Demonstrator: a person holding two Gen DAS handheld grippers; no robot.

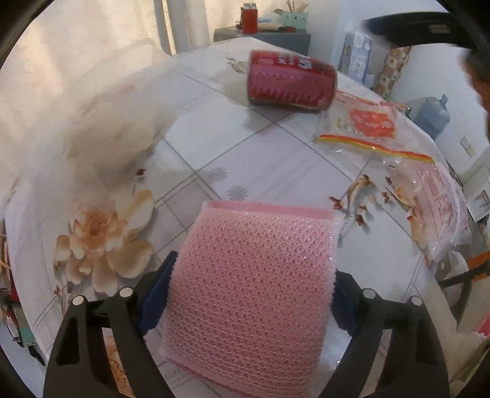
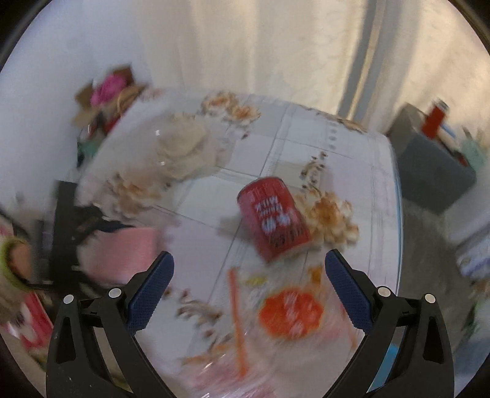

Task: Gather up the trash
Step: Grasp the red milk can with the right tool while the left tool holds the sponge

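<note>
My left gripper (image 1: 252,272) is shut on a pink mesh sponge in a clear wrapper (image 1: 254,284), held above the floral tablecloth (image 1: 196,128). A red can (image 1: 291,80) lies on its side beyond it, with a clear zip bag with a red label (image 1: 364,125) to its right. A crumpled white tissue (image 1: 101,122) is at the left, blurred. In the right wrist view my right gripper (image 2: 248,269) is open and empty above the zip bag (image 2: 288,312), with the red can (image 2: 274,219) just ahead. The pink sponge (image 2: 122,251) shows at the left, the tissue (image 2: 183,150) farther back.
A second clear bag with pink print (image 1: 435,208) lies near the table's right edge. A grey side cabinet (image 1: 263,36) with a red jar (image 1: 249,18) stands beyond the table. A water jug (image 1: 433,114) and a curtain (image 2: 245,46) are behind.
</note>
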